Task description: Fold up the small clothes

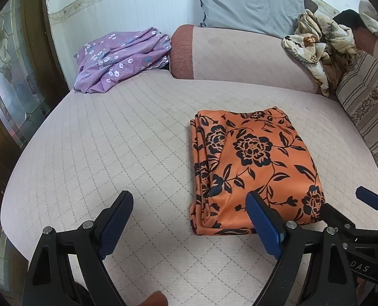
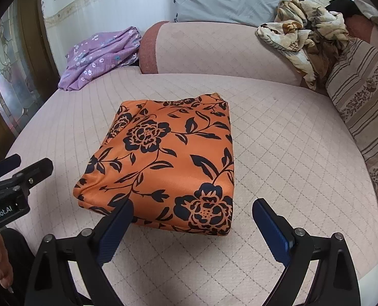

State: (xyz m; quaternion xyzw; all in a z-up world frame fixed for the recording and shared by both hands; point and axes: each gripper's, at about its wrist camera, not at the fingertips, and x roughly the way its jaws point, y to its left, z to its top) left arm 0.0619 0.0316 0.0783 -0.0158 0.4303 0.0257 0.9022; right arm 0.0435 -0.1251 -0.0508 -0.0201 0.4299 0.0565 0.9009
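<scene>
An orange garment with black flowers [image 1: 255, 168] lies folded into a thick rectangle on the pink quilted sofa seat [image 1: 112, 153]; it also shows in the right wrist view [image 2: 163, 160]. My left gripper [image 1: 189, 204] is open and empty, hovering just in front of the garment's near left corner. My right gripper [image 2: 192, 213] is open and empty, just in front of the garment's near edge. The right gripper also shows in the left wrist view [image 1: 342, 204]. The left gripper shows at the left edge of the right wrist view [image 2: 23, 163].
A crumpled purple floral cloth [image 1: 120, 58] lies at the back left of the seat. A cream patterned cloth [image 1: 319, 48] is heaped on the sofa back [image 1: 240, 56] at the right. A striped cushion [image 1: 367, 117] lines the right side. A wooden glass door [image 1: 12, 81] stands at the left.
</scene>
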